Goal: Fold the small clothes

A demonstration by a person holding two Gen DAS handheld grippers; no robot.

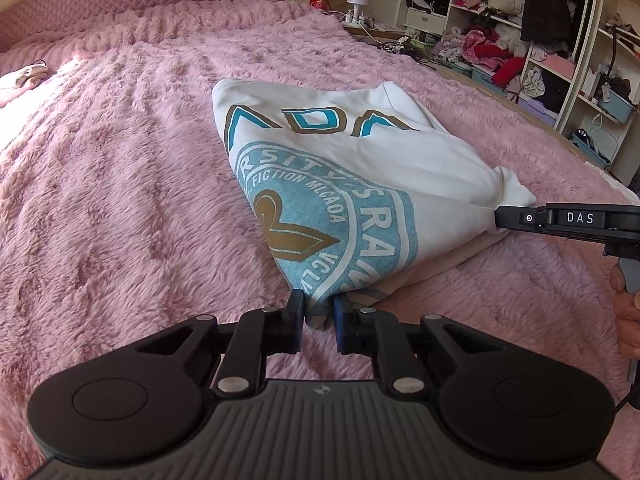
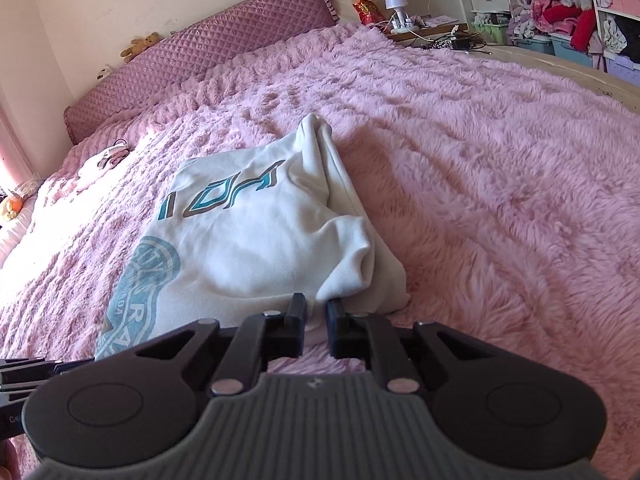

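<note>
A white top (image 1: 360, 152) with a teal round print and teal lettering lies partly folded on the pink furry bedspread (image 1: 120, 200). My left gripper (image 1: 318, 310) is shut on its near printed edge, with cloth bunched between the black fingers. My right gripper (image 1: 498, 219) comes in from the right and pinches the top's bunched right corner. In the right wrist view the same top (image 2: 248, 240) lies ahead, and my right gripper (image 2: 316, 312) is shut on a fold of its near edge. Part of the left gripper (image 2: 28, 368) shows at the lower left.
A quilted purple headboard cushion (image 2: 200, 52) lines the far end of the bed. A bedside table with a small lamp (image 2: 394, 2) and cables stands beyond. Shelves (image 1: 520, 40) full of clothes fill the right. A pale small garment (image 2: 104, 160) lies far left. A person's hand (image 1: 626, 304) holds the right gripper.
</note>
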